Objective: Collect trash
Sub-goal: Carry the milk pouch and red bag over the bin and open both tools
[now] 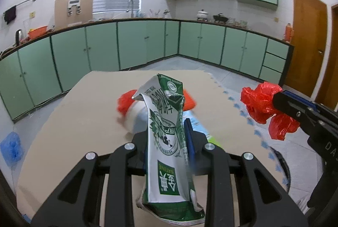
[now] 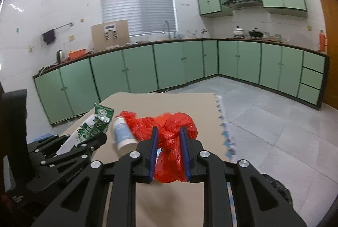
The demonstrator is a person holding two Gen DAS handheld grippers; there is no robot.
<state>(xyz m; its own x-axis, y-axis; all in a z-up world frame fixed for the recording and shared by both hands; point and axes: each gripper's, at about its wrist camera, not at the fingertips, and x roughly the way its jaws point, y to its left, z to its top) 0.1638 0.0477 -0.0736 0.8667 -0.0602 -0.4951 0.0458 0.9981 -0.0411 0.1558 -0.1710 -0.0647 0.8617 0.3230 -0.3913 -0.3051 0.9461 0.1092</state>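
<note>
Evidently both grippers were loaded. The left gripper was clamped on a flattened green-and-white carton, its pads pinching the creased middle so the torn top stood up ahead of the fingers and the crumpled base hung back toward the camera. The right gripper was closed on a knotted red bag, the blue pads squeezing its bunched neck, with loose film spilling above and below. Both pieces were held above the mat, not resting on it.

The carton looked empty and light, stiff only along its folds; a grip across the flat faces, as here, seemed likely to hold, though the glossy skin could slide if the jaws relaxed. The bag looked nearly weightless, soft and slick; its knot seemed the one firm place to pinch, since a hold on loose film would probably stretch or tear.

On the mat, a white bottle lay on its side, touching more red plastic beside it. Being round, smooth and rigid, it would probably roll, so a grip across its body seemed safest.
</note>
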